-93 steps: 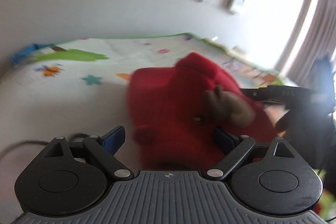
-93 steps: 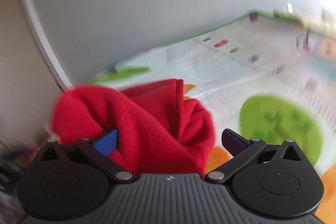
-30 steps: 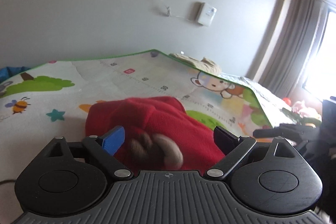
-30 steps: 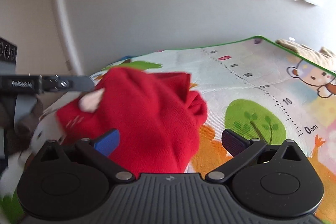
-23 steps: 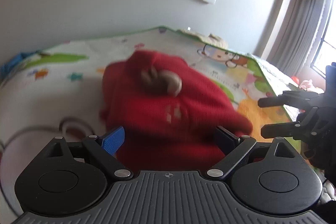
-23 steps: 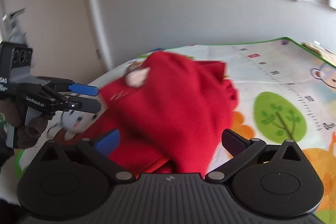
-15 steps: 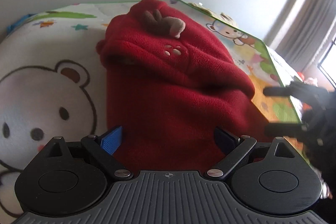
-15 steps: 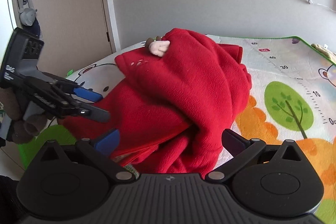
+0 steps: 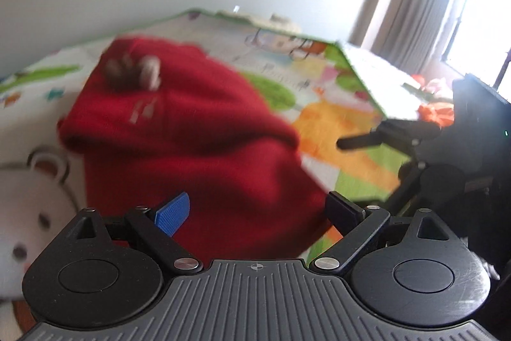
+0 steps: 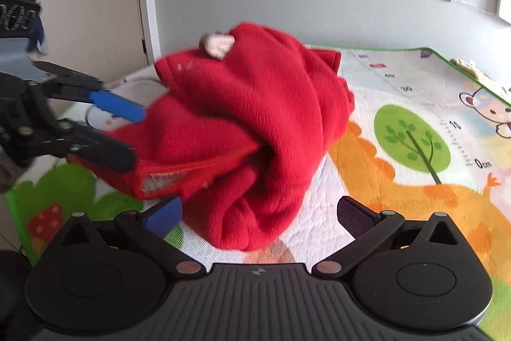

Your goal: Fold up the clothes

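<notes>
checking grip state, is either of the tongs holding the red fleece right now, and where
Nothing is held: the left tongs and right tongs are both open, with the red fleece lying loose on the play mat.

I am reading "0cm" and "10" along the ruler scale printed on the mat (image 10: 399,213); the farther numbers up the scale are blurring beyond reading.
</notes>
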A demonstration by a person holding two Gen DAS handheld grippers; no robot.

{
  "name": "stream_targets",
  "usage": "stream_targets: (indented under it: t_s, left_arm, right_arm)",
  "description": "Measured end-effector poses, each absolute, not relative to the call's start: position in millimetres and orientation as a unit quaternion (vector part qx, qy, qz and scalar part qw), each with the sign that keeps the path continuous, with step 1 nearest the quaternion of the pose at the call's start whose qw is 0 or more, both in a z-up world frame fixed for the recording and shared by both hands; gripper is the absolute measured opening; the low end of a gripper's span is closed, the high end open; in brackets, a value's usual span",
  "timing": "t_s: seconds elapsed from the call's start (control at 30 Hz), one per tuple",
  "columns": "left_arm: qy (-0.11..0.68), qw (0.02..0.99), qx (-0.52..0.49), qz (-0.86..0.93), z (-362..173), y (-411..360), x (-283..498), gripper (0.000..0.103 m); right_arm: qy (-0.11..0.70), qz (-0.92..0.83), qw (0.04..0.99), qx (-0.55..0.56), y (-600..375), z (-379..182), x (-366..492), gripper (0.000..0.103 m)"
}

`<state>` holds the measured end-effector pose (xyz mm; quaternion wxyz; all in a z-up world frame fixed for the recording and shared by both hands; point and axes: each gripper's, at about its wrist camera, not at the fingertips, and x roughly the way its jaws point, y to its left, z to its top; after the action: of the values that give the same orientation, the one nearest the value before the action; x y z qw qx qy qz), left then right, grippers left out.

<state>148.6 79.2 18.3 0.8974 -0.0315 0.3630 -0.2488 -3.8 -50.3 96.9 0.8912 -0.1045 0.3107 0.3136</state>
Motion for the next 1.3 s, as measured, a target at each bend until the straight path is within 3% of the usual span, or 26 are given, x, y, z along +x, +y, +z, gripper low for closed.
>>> stream_targets:
  t_s: [0.33,0.47,0.67,0.83,1.0,1.3]
  left_arm:
    - [0.354,0.906,0.125,-0.197,-15.5,31.0,132.6,0.102]
    - [0.347,0.905,0.151,-0.192,-18.2,25.3,127.5,0.103]
    - [0.356,0.892,-0.002,-0.279,14.8,75.4,138.5,0.103]
    - [0.275,0.912,-0.109,-0.283,59.6,123.7,162.5,0.103]
    - [0.256,0.945,-0.106,-0.172,60.8,144.3,211.0,0.103]
    - [0.320,0.921,-0.119,-0.188,12.9,132.1,272.1,0.103]
  right_arm:
    - [0.286,0.312,0.903,-0.074,-58.4,110.6,2.2,0.103]
    - [0.307,0.292,0.900,-0.103,-41.3,89.1,14.0,0.103]
    - [0.368,0.271,0.888,-0.050,-43.7,58.9,35.4,0.103]
    - [0.380,0.276,0.883,-0.008,-53.5,50.6,38.0,0.103]
    - [0.393,0.310,0.865,0.024,-68.6,64.2,51.6,0.103]
    - [0.300,0.272,0.914,-0.028,-68.9,138.5,138.1,0.103]
